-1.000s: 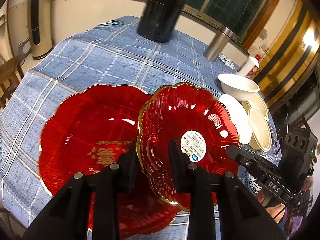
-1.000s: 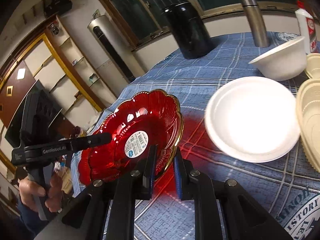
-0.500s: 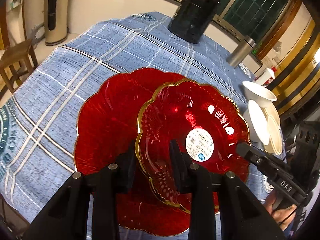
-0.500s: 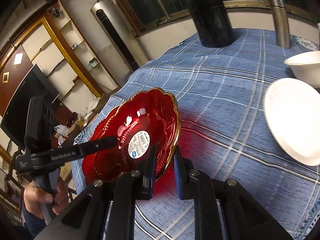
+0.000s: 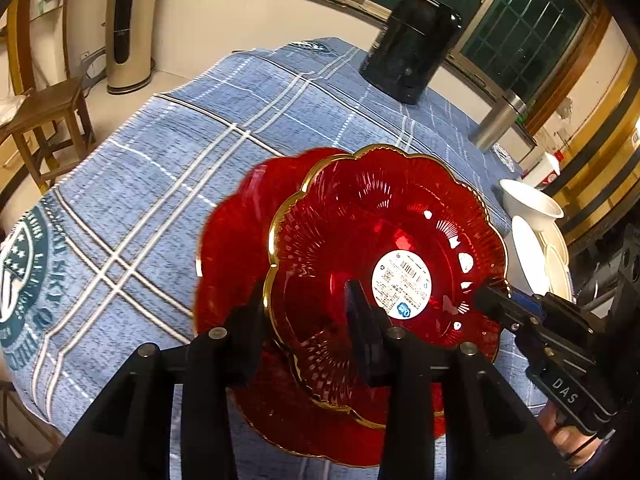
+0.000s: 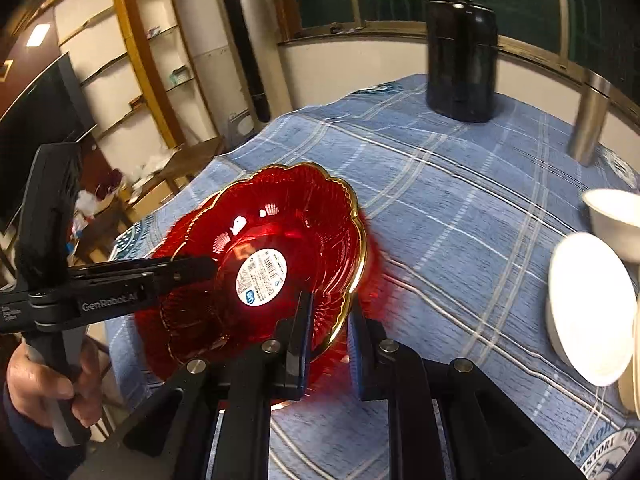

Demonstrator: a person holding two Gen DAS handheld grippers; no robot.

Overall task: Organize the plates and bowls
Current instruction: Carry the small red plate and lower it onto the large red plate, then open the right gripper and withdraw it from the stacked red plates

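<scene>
Fingers of my left gripper (image 5: 304,312) straddle the near-left rim of the red bowl (image 5: 384,248); the jaws are opening, with the gold-edged wall still between them, the left finger outside the rim and the right finger inside the bowl. I cannot tell whether the pads still press the glass. My right gripper (image 6: 326,324) stands narrow, clamped on the bowl's opposite rim, one finger inside and one outside the scalloped gold edge. In the left wrist view its dark tip comes in from the right and meets the bowl's right rim beside the round white label (image 5: 402,284) stuck in the bowl's middle.

Under the bowl lies the larger red plate (image 5: 232,248), flat on the blue checked tablecloth (image 5: 160,168). The bowl sits over the plate's right part, so the plate shows mostly to the left and along the near edge. Whether the bowl rests on it or hangs just above, I cannot tell.

To the right, well apart from the red pair, stand a white plate (image 6: 588,312) and, just beyond it, a white bowl (image 6: 616,216), with cream dishes (image 5: 558,264) at the very edge. Farther off on the cloth stands a steel flask (image 6: 590,120), and farthest back a black cylindrical container (image 5: 412,48) near the window.
</scene>
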